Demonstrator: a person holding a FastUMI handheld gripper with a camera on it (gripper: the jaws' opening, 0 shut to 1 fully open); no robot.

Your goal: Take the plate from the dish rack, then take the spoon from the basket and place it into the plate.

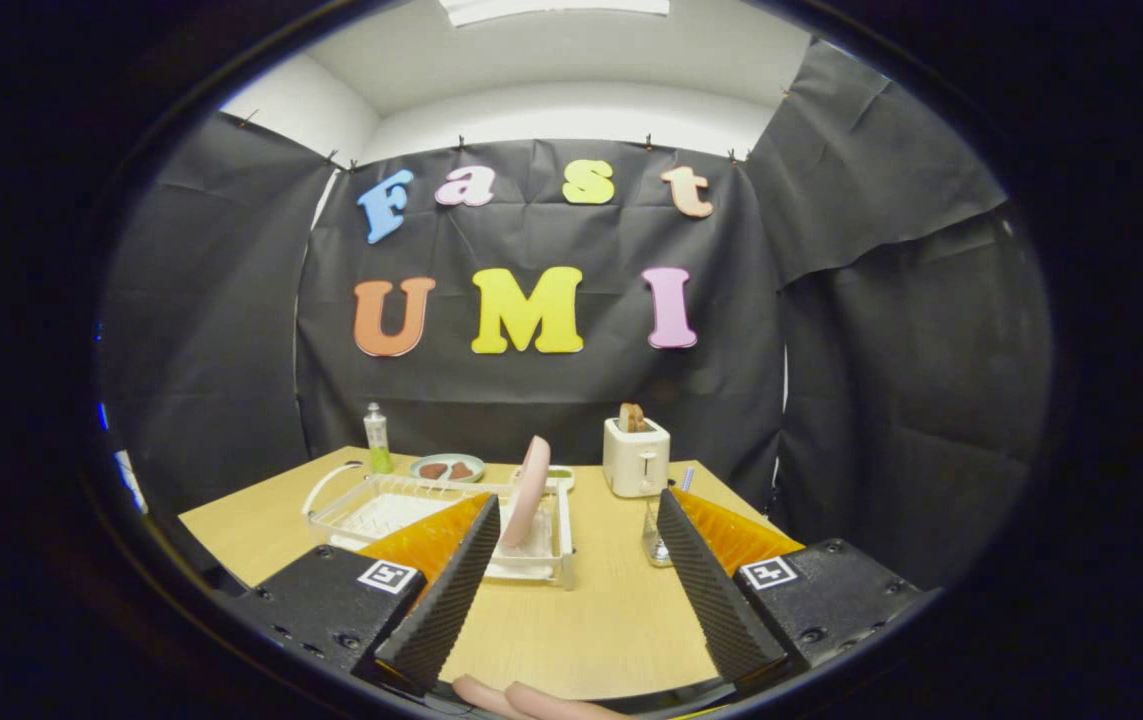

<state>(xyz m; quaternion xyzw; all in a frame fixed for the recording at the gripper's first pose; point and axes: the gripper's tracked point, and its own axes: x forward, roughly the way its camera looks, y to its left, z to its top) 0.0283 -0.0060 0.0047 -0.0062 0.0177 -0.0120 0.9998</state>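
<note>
A pink plate (pixel 529 490) stands on edge in the white dish rack (pixel 401 512), just beyond my left finger. My gripper (pixel 579 535) is open, its fingers spread wide above the wooden table (pixel 591 610) with nothing between them. A small clear basket (pixel 655 540) sits by my right finger, mostly hidden behind it; a thin handle (pixel 686 478) sticks up from it, probably the spoon.
A white toaster (pixel 636 455) with toast stands at the back of the table. A green bottle (pixel 377 438) and a small plate (pixel 447 467) holding brown pieces sit behind the rack. A person's fingers (pixel 521 698) show below my gripper.
</note>
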